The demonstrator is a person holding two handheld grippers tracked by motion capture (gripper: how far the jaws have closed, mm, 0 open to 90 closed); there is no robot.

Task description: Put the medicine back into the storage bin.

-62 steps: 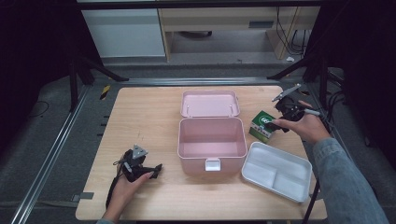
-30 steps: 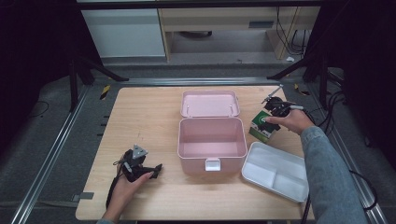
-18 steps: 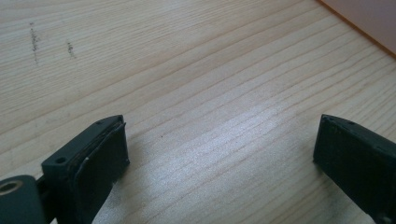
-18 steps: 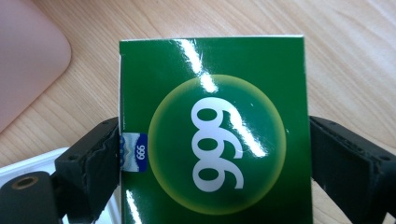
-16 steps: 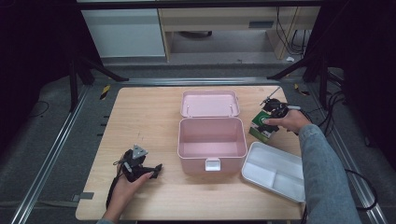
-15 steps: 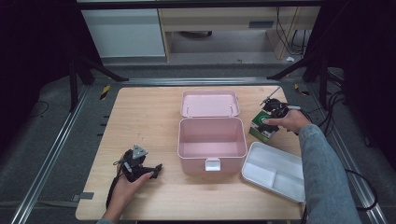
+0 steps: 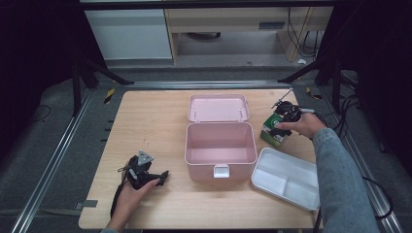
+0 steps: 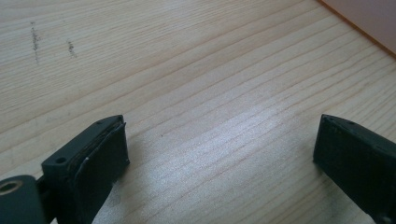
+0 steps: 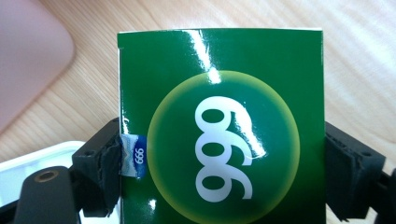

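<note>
The right gripper point(image 7: 281, 121) is at the green box point(image 7: 273, 130) on the right side of the table point(image 7: 145, 126); its jaws have just been closing, and in the right gripper view the box point(image 9: 219, 126) sits between them, both pads against its sides, so the box is pinched across its width. The box stands on the table just to the right of the open pink case point(image 7: 221, 145) and just behind the white tray point(image 7: 286, 177); its top face carries a yellow-green disc with white numerals, and a small blue tab sticks out at the left pad point(image 9: 100, 163). A corner of the pink case shows at upper left of that view, and a strip of the white tray at lower left.

The pink case lies open near the middle of the table, its lid point(image 7: 218, 107) folded back flat behind it; the inside looks bare; a pale latch sits at its front wall. The white tray, divided into compartments, lies at the front right, close to the case.

The left gripper point(image 7: 145, 175) rests low at the front left of the table, well apart from the case; its jaws are spread wide, with bare wood between them in the left gripper view point(image 8: 219, 154); the edge of the pink case crosses that view's upper right corner.
</note>
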